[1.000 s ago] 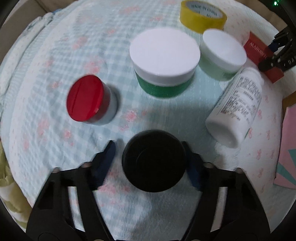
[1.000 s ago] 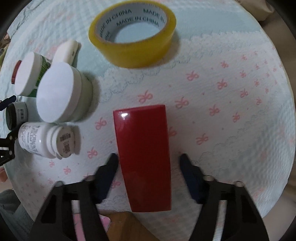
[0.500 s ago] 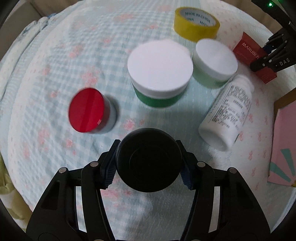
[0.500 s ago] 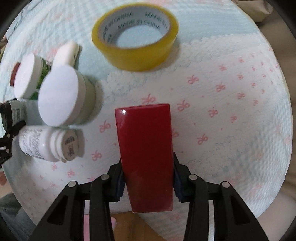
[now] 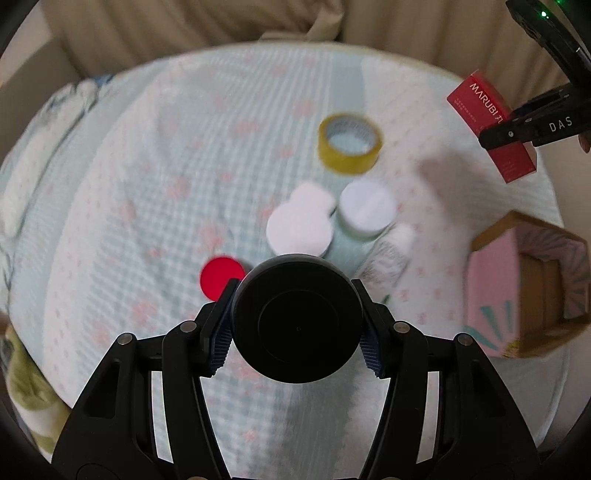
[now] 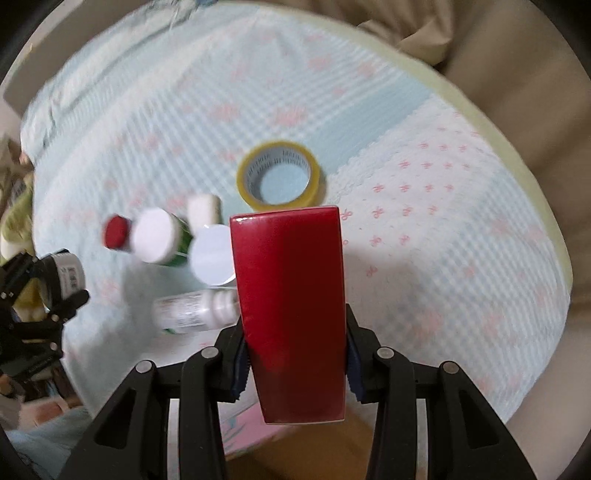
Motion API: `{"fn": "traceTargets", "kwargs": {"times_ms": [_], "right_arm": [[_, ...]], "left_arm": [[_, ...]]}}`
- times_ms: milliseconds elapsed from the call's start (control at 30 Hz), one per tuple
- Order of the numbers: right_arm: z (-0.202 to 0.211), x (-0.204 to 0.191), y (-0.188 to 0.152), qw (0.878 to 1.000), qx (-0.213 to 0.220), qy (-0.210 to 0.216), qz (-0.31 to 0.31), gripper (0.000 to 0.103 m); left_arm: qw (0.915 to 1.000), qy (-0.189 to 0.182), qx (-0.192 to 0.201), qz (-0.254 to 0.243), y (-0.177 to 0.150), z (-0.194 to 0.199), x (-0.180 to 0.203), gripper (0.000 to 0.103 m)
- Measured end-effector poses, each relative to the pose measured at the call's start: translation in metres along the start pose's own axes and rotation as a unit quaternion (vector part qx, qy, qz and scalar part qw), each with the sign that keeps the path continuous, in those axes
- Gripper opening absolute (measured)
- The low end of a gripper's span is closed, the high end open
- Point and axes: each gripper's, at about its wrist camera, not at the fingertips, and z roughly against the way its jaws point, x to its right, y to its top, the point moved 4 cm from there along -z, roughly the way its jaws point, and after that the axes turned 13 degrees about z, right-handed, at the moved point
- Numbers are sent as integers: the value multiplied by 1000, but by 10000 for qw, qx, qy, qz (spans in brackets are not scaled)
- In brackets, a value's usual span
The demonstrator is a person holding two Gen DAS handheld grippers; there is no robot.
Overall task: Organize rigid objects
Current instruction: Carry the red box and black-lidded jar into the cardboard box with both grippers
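Observation:
My left gripper (image 5: pixel 297 325) is shut on a black-lidded jar (image 5: pixel 297 319) and holds it high above the bed. My right gripper (image 6: pixel 293 363) is shut on a red box (image 6: pixel 291 306), also lifted; the box shows in the left wrist view (image 5: pixel 493 127) at the upper right. On the cloth below lie a yellow tape roll (image 5: pixel 349 147), a red-lidded jar (image 5: pixel 221 277), a white-lidded green jar (image 5: pixel 299 229), a smaller white-lidded jar (image 5: pixel 367 210) and a white bottle (image 5: pixel 388 254) on its side.
An open cardboard box (image 5: pixel 528 280) with pink patterned sides stands at the right of the bed. Beige fabric (image 5: pixel 221 26) lies beyond the far edge of the light blue cloth (image 5: pixel 147 166). A green cloth (image 5: pixel 26 384) lies at the left.
Both grippers closed on their objects, the left on the black-lidded jar and the right on the red box, and lifted them well above the bed.

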Motion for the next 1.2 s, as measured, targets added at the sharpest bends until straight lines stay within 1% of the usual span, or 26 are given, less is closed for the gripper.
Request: {"fn": "traceTargets", "kwargs": {"times_ms": [100, 167, 267, 333, 400, 433, 567, 600, 733, 767, 800, 900, 967, 1067, 1200], "right_arm": [[40, -1, -21, 9988, 219, 3, -430, 39], [66, -1, -41, 9965, 309, -37, -774, 39], [101, -5, -69, 9925, 370, -158, -1157, 39], [121, -7, -92, 9886, 358, -285, -1436, 39], [140, -8, -119, 9820, 318, -372, -1826, 39], [146, -8, -131, 9784, 308, -394, -2004, 39], [158, -2, -174, 9644, 312, -519, -2574, 39], [159, 0, -187, 9594, 296, -552, -2750, 39], [154, 11, -238, 9354, 267, -548, -3483, 39], [150, 15, -250, 9268, 263, -508, -3712, 39], [143, 20, -265, 9152, 262, -447, -3997, 39], [123, 35, -296, 8903, 196, -310, -4539, 39], [107, 43, -308, 8768, 157, -213, -4802, 39], [78, 55, -329, 8524, 120, 10, -5228, 39], [42, 65, -341, 8310, 5, 189, -5560, 39]], "left_arm": [[9993, -213, 192, -259, 13, 40, 20, 54], [9980, -361, 298, -419, 20, 58, 33, 54], [9939, -671, 436, -762, 32, 84, 63, 54], [9894, -928, 472, -1012, 37, 99, 89, 54], [9850, -1153, 442, -1205, 40, 108, 113, 54], [9813, -1300, 419, -1353, 40, 113, 130, 54], [9695, -1592, 355, -1831, 33, 117, 185, 54], [9661, -1696, 256, -1929, 28, 114, 204, 54], [9562, -1894, -119, -2228, 4, 100, 259, 54], [9539, -1895, -193, -2321, -3, 95, 270, 54], [9516, -1877, -272, -2420, -9, 89, 280, 54], [9453, -1796, -544, -2669, -30, 68, 307, 54], [9421, -1704, -754, -2788, -44, 46, 321, 54], [9382, -1510, -1062, -2929, -62, 13, 336, 54], [9317, -1145, -1335, -3179, -76, -30, 346, 54]]}}
